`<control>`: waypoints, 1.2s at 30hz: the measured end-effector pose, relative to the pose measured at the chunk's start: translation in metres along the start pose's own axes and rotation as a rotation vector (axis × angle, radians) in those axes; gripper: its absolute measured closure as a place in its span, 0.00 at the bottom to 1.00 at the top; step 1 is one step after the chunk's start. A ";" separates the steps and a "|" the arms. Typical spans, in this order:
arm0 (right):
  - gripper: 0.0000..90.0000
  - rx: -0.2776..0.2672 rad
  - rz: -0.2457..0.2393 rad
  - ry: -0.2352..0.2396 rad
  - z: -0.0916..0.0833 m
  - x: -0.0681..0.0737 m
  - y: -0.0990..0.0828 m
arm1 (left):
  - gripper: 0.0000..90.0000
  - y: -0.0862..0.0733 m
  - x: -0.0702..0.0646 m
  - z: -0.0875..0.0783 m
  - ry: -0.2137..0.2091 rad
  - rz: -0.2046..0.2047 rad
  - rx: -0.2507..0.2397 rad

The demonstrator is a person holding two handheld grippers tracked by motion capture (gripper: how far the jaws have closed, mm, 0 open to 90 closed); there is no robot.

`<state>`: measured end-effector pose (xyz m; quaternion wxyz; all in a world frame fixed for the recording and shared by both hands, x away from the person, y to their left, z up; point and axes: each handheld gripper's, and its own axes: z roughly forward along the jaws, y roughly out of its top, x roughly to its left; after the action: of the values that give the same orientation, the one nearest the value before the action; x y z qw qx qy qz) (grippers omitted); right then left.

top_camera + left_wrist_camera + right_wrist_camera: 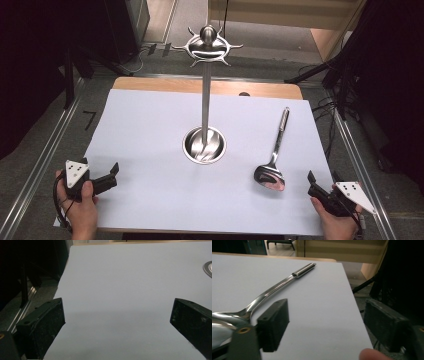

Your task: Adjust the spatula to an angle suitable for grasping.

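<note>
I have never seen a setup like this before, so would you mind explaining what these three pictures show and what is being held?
No robot is here: a person holds a black two-jaw gripper in each hand. The high view looks down on the white-covered table, with the left gripper at the lower left and the right gripper at the lower right. The other two pictures come from cameras riding on each gripper, looking along its own jaws. On the table stands a tall shiny steel utensil stand with a round base and hooks on top, and a shiny steel ladle with a tube-like handle lies on the sheet just beside the right gripper. Both grippers stand open and hold nothing.
</note>
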<state>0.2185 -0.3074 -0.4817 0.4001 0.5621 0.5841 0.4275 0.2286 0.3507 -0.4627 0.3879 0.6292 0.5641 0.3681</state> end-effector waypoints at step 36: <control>1.00 0.538 0.026 0.092 0.126 0.047 0.065 | 0.00 0.000 -0.002 0.001 0.004 0.015 0.003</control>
<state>0.3563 -0.2538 -0.4587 0.2039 0.6355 0.6870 0.2873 0.2293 0.3489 -0.4630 0.3832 0.6332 0.5607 0.3713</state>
